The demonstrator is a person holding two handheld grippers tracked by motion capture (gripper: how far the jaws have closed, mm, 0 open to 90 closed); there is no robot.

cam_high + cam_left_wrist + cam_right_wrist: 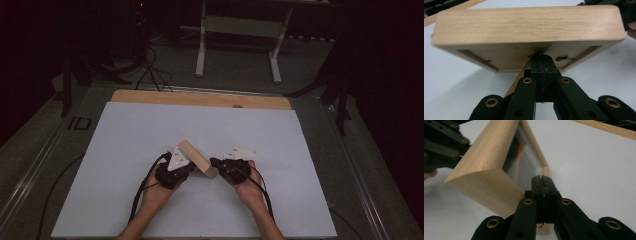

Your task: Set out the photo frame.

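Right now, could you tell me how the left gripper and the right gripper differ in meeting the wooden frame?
The left gripper points at the recessed back of the wooden frame; the right gripper points along its glazed front, near a corner. The left gripper is left of the frame, the right gripper at its right end. Both show jaws pressed together.

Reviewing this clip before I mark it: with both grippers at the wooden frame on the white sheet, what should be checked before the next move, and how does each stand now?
1. Left gripper jaws closed at the wooden frame underside: ok.
2. Right gripper jaws closed at the frame's edge: ok.
3. Something actually pinched in either gripper: cannot tell.
4. Frame tilted, one edge raised off the white sheet: ok.
5. Glass pane intact: cannot tell.
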